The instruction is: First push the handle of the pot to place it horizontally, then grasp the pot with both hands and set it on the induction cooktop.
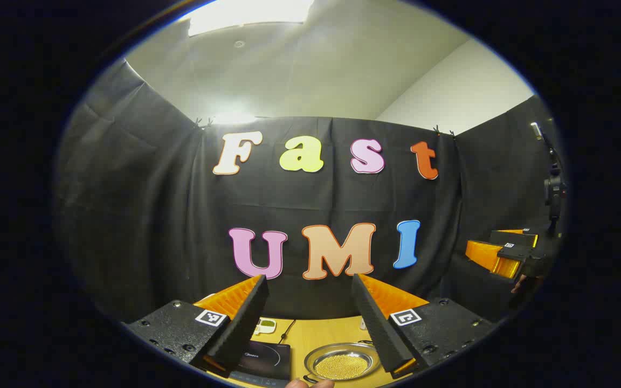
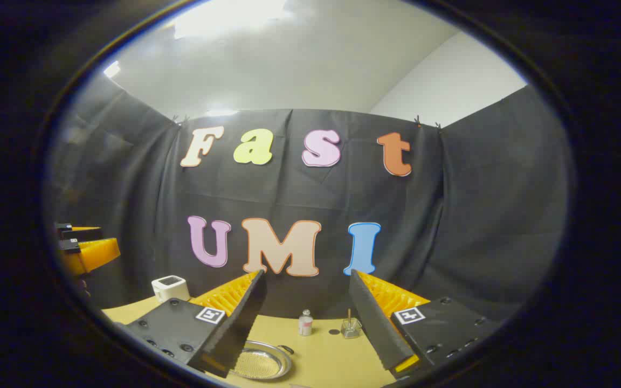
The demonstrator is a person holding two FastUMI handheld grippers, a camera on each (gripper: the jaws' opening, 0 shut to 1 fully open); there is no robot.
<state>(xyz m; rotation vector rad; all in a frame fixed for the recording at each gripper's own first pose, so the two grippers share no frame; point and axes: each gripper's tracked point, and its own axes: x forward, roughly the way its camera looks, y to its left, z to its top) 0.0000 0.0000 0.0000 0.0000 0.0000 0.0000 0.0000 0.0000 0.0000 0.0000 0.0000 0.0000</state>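
A light wooden table (image 2: 321, 358) stands against the black cloth wall under a white ceiling. The pot (image 1: 342, 362) sits near the table's front edge, just right of the dark cooktop (image 1: 264, 360), with bare tabletop behind it. The left gripper (image 1: 310, 328) and right gripper (image 2: 306, 328) both hover above with fingers spread wide, holding nothing. Farther back stand a small bottle (image 2: 305, 323), a glass jar (image 2: 350, 326) and a white box (image 2: 170, 288).

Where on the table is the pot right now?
In the left gripper view, the pot sits on the wooden table just right of the induction cooktop, low between that gripper's open fingers.
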